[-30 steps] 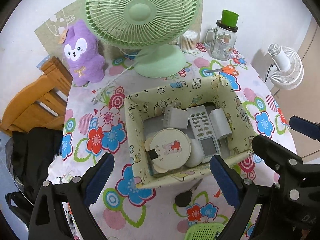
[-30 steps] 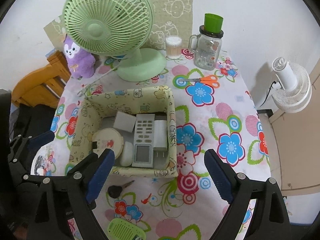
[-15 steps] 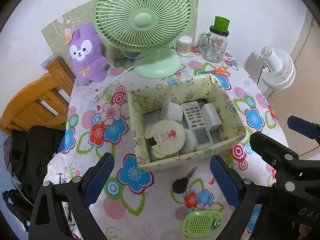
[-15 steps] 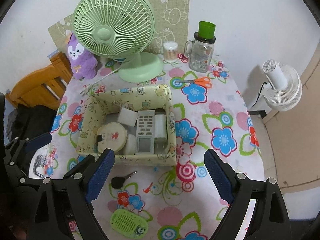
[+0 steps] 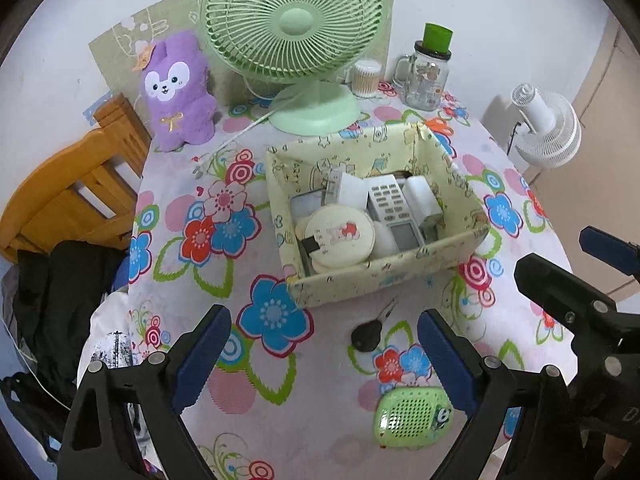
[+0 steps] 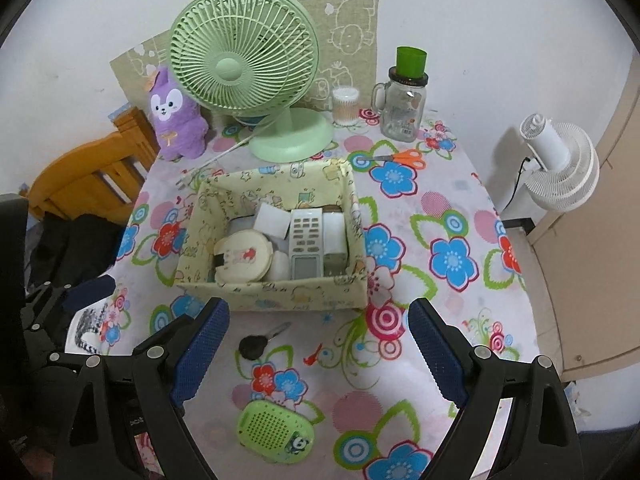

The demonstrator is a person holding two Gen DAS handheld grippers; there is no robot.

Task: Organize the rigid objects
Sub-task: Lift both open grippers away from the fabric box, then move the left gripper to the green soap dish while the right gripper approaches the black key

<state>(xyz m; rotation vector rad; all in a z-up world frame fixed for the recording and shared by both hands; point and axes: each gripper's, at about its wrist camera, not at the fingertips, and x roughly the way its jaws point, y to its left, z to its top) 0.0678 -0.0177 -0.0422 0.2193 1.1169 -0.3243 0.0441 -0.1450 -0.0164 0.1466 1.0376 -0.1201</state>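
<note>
A pale yellow patterned box [image 5: 384, 280] [image 6: 280, 290] stands mid-table and holds a white remote [image 5: 394, 210] [image 6: 305, 244], a round cream case [image 5: 338, 236] [image 6: 242, 256] and white adapters. On the cloth in front of the box lie a black-headed key [image 5: 370, 334] [image 6: 258, 344] and a green perforated device [image 5: 412, 416] [image 6: 276, 430]. My left gripper [image 5: 324, 364] is open and empty, above the table's near part. My right gripper [image 6: 316, 352] is open and empty, above the key and green device.
A green desk fan [image 5: 298, 36] [image 6: 248, 68], a purple plush [image 5: 176, 88], a glass jar with green cup [image 6: 406, 100], a swab container [image 6: 346, 106] and orange scissors [image 6: 402, 158] stand at the back. A wooden chair [image 5: 68, 196] is left, a white fan [image 6: 560, 164] right.
Both grippers have pulled back and up from the box. The key and the green device have come fully into view in front of it. Both stay open.
</note>
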